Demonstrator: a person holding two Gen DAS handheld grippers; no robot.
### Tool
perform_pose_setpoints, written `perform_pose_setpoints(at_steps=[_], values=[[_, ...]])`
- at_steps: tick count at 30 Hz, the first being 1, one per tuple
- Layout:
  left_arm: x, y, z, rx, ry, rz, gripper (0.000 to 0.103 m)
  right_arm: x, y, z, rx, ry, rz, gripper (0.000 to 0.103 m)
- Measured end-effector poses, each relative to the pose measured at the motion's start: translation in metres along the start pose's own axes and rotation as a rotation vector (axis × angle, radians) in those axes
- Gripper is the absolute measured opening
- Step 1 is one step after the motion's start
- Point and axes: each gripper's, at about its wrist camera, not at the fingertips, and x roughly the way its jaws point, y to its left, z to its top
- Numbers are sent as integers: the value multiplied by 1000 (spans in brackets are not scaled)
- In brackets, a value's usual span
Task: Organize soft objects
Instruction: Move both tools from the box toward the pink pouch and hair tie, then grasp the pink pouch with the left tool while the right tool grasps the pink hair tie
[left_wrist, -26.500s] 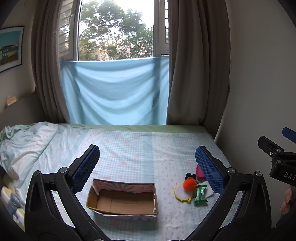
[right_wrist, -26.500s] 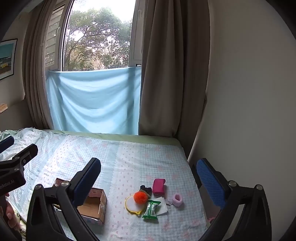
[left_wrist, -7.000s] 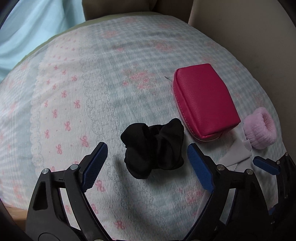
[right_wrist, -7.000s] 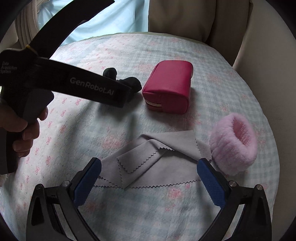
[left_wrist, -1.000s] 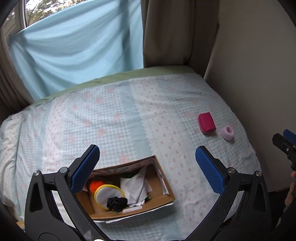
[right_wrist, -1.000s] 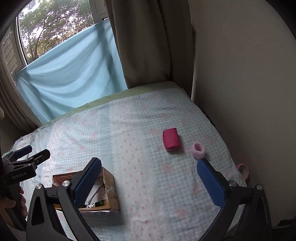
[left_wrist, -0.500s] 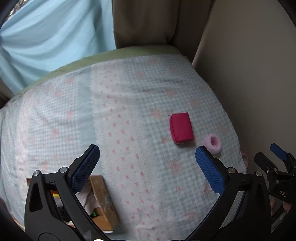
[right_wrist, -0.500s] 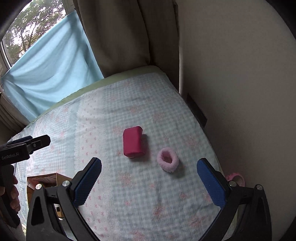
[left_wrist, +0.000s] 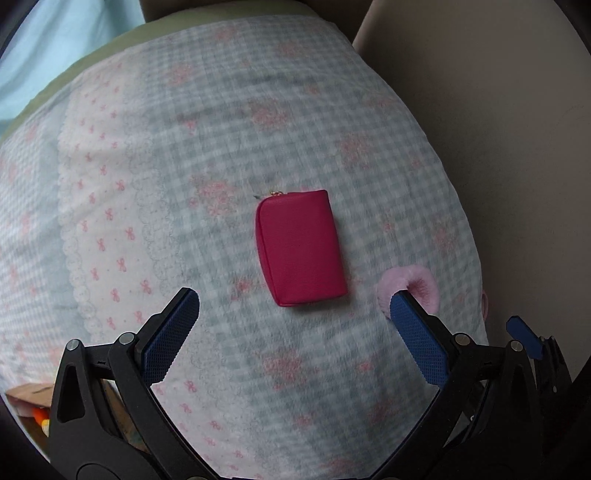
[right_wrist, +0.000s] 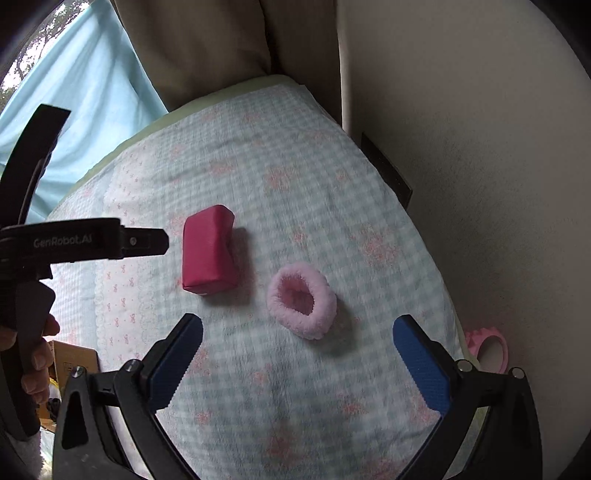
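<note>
1 red pouch (left_wrist: 301, 246), 1 pink scrunchie (right_wrist: 302, 300), 1 box (right_wrist: 74, 360)

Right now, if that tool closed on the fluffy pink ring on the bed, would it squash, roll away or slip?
The pink ring looks plush with a hollow middle, so it would probably squash flat between the right tool's open fingers. It lies flat on the soft bedspread, so rolling seems unlikely. Its fuzzy surface should grip rather than slip, and it is likely very light.

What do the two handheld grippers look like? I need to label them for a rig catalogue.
Both are black plastic frames with silver bolts and flat, blue, textured finger pads. The left gripper carries white "GenRobot.AI" lettering on its side. No cables or sleeves show; the right gripper matches.
</note>
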Motion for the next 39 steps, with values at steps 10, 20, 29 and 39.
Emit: perform_pose_setpoints(at_steps=[10,20,29,39], values=[[96,3,29,-18,76,-15,103,71,6,-2,-119,2,-46,96],[102,9,24,-17,44,-18,64,98,13,6,-193,54,-59,59],[79,22,15,3,24,3,44,94,17,8,-195,58,-81,31],[5,29,-19,-6,-28,12,41,36,20,29,-177,-9,-64,28]])
